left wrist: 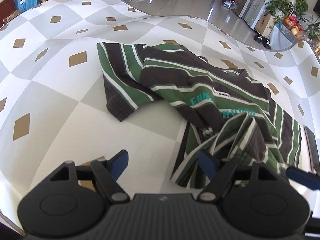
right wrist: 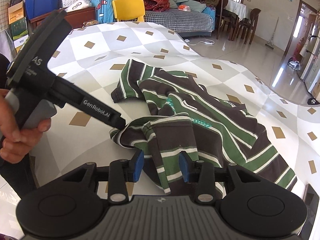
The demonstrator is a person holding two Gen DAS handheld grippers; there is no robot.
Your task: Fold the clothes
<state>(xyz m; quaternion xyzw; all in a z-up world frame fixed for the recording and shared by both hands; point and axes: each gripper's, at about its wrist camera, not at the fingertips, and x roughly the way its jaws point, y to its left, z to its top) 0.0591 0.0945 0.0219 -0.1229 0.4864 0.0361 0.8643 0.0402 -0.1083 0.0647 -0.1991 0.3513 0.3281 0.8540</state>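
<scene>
Striped green/brown T-shirt [left wrist: 200,84] lies rumpled on the checkered desk [left wrist: 50,76]; teal chest print partly legible, "EHW…". Left claw [left wrist: 164,163] open, empty, casing reads "GenRobot.AI". Right claw [right wrist: 161,165] open, hem fold between pads, not pinched.
</scene>
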